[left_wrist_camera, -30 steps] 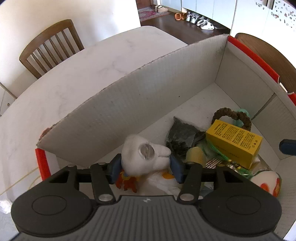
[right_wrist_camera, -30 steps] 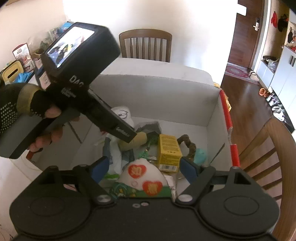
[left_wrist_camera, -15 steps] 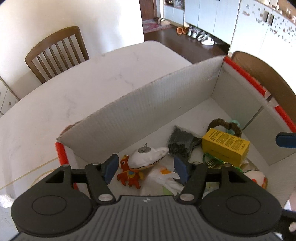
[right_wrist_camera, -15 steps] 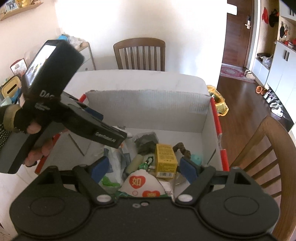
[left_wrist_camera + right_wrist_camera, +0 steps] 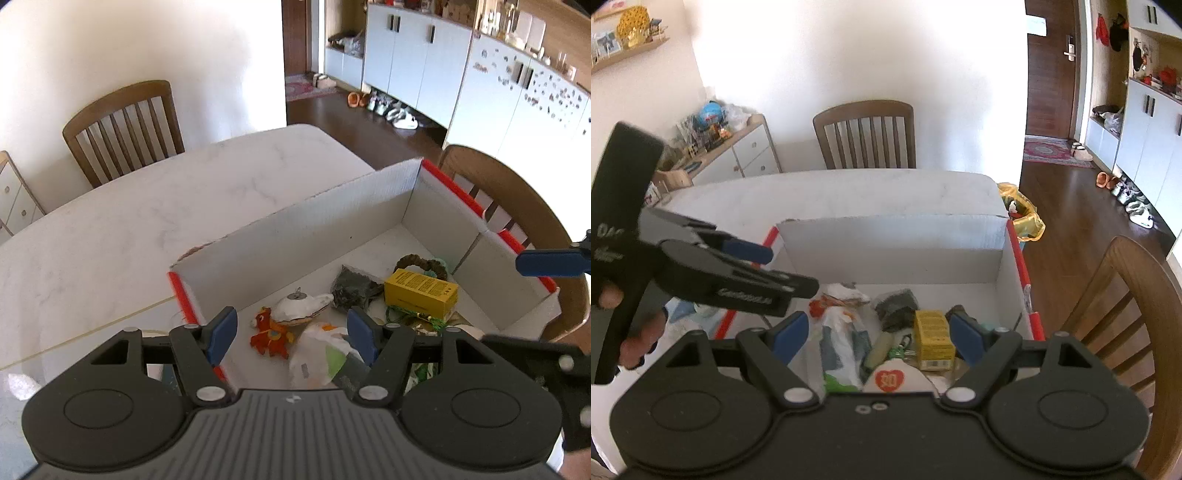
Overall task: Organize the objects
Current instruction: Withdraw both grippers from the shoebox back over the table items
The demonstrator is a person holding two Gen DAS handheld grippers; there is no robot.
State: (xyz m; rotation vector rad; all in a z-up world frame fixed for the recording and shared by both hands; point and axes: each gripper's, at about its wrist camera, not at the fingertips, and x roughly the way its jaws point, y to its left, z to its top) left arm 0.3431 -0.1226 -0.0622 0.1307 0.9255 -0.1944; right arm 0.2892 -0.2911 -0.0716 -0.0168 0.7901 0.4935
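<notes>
**Both hand-held grippers empty above the box of odds and ends**

My left hand-held gripper [image 5: 291, 334] hangs over the near corner of the white cardboard box [image 5: 332, 218], its blue pads parted about halfway with nothing between them; its jaws have just been opening. Below it, on the box floor, lie a white shell-shaped ornament [image 5: 301, 308] with a small metal ring on top and, touching it, an orange toy animal [image 5: 269, 334]. A white plastic bag [image 5: 321, 350] with a green patch lies just beside them.

My right hand-held gripper [image 5: 875, 336] is spread wide and holds nothing. Between its pads I see the yellow carton [image 5: 932, 338], covered in small black print I can't read from here, with a barcode label on its near end. Close under the camera sits a white packet [image 5: 890, 380] with a red heart carrying a Chinese character, possibly "如". A dark pouch [image 5: 895, 304] lies behind the carton.

On the side of my left tool, seen from the right, white lettering begins "DA"; the rest is blurred.

The box stands on the white marble tabletop [image 5: 147, 221], red tape along its edges.
</notes>
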